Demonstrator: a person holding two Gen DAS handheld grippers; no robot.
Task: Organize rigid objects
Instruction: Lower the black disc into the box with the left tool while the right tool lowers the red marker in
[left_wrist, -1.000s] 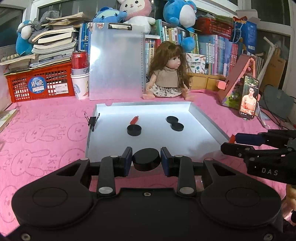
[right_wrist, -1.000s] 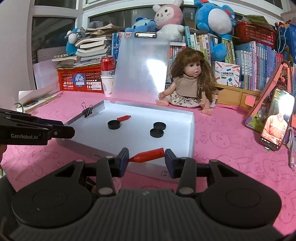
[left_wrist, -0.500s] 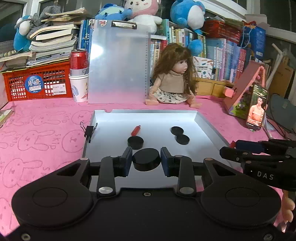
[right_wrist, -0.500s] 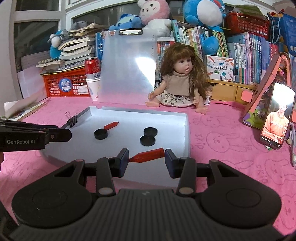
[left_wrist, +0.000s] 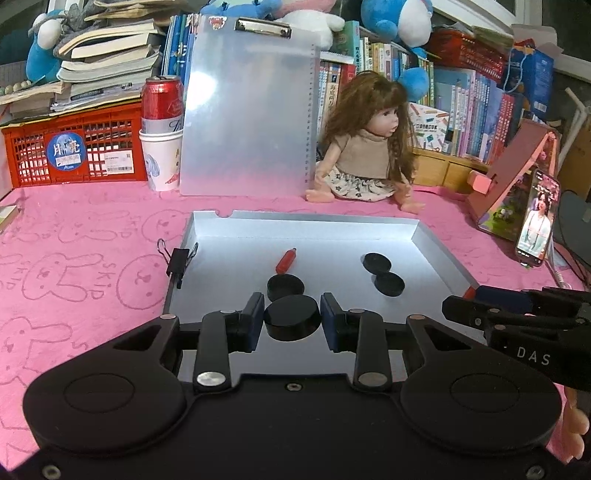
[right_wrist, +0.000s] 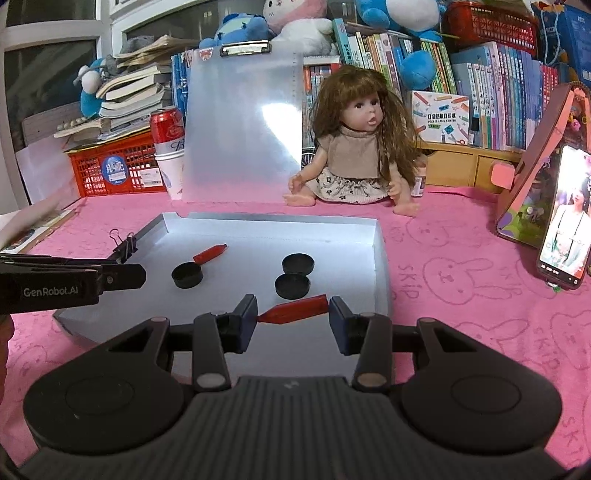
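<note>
Now the left gripper (left_wrist: 291, 318) clasps a puck (left_wrist: 291, 322) and the right gripper (right_wrist: 293, 319) a red peg (right_wrist: 294, 312) over the tray's (left_wrist: 441, 254) near edge; end-gripped, the peg could pivot and drop outside.

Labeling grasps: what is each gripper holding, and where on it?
Left gripper: black disc, pinched across its round side wall. Right gripper: red cone-tipped piece, clamped end to end, tip against one pad, flat end against the other.
</note>
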